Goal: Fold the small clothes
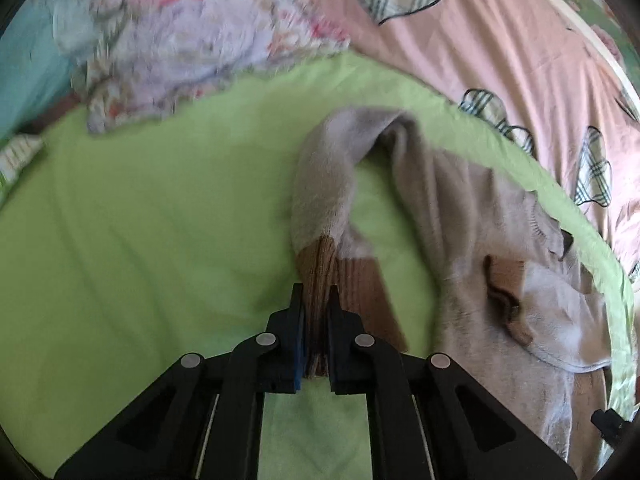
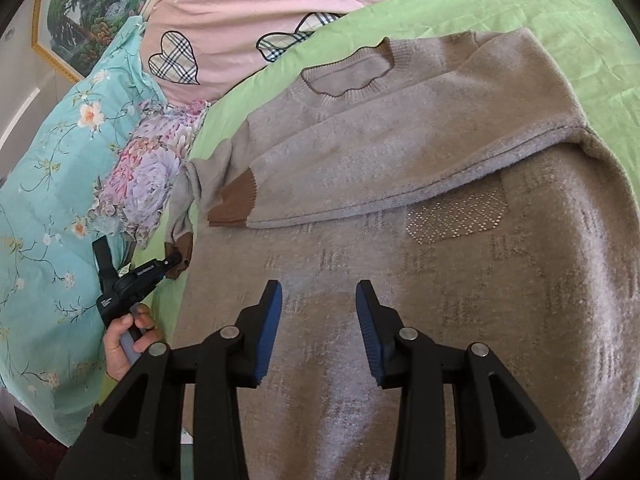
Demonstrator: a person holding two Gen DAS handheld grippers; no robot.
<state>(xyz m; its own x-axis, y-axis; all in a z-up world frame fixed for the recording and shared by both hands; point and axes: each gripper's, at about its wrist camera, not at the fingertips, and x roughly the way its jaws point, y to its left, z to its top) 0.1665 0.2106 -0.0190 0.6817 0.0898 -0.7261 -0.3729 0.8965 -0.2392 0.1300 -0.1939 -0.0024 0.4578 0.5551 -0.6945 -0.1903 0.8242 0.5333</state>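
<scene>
Sweater: a small beige-grey knit sweater [image 2: 400, 168] lay spread flat on the green sheet [image 1: 160, 220], neckline away from the right wrist camera, hem toward it.
Right sleeve: it was folded across the chest, its brown ribbed cuff [image 2: 234, 204] lying near the sweater's left edge.
Left sleeve: it [image 1: 324, 184] trailed off the sweater's side onto the green sheet, bent in an arch, ending in a brown cuff [image 1: 320, 276].
Patch: a panel of small pale dots [image 2: 456, 214] sat on the front just below the folded sleeve.
Left gripper: the left gripper [image 1: 316, 300] was clenched on the brown cuff of the left sleeve, the ribbing pinched between its two pads; in the right wrist view it showed small at the sweater's side, held by a hand [image 2: 124, 344].
Right gripper: the right gripper [image 2: 319, 292] hung over the lower front of the sweater, its blue-padded fingers [image 2: 268, 332] parted with nothing between them.
Bedding: a pink cover with plaid hearts [image 2: 176, 56] lay beyond the green sheet; a turquoise floral quilt [image 2: 52, 184] and a lilac flowered cloth [image 2: 140, 176] were bunched beside it.
Wall: a framed landscape picture [image 2: 88, 12] hung at the far corner.
</scene>
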